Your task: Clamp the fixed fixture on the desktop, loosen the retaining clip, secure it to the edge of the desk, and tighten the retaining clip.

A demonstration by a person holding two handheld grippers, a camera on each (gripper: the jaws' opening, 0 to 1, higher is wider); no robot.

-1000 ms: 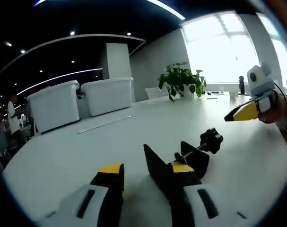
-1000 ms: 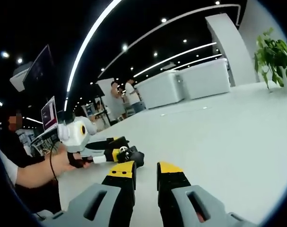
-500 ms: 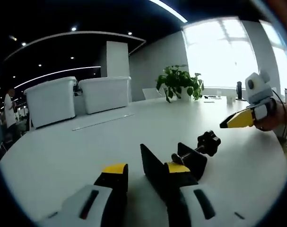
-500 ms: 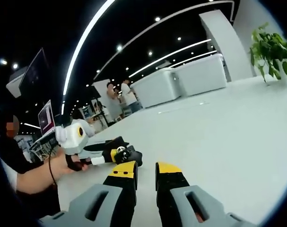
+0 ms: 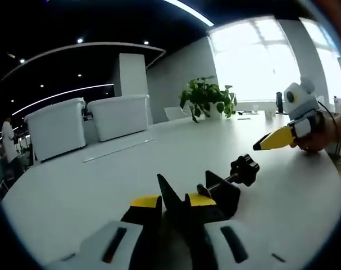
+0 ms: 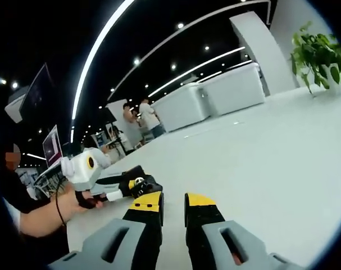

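We have the black clamp fixture (image 5: 212,197) lying on the white table (image 5: 103,180), its upright plate caught between the yellow-tipped jaws of our left hand-held gripper (image 5: 173,201), which are drawn in on either side of that plate; from the plate the fixture's body runs away from us to a threaded screw ending in a knurled black knob (image 5: 244,169), which rests on or just above the tabletop. In the right gripper view the same fixture (image 6: 142,184) appears as a small dark lump just ahead of the left hand-held gripper (image 6: 111,181), held by a hand (image 6: 77,199). Our right hand-held gripper (image 6: 173,203) hovers over bare table with its jaws close together and nothing between them, well apart from the knob; in the left gripper view its yellow tip (image 5: 274,138) points toward the fixture from the far side. We judge the grip to be the weak point: the plate is thin and held near one edge, so turning the knob could twist the fixture out of the jaws or make it pivot on the table. We cannot make out how deep the plate sits in the jaws, whether the screw is already backed off, or where the table edge lies. A potted plant (image 5: 207,97) and white bins (image 5: 89,121) stand far behind.
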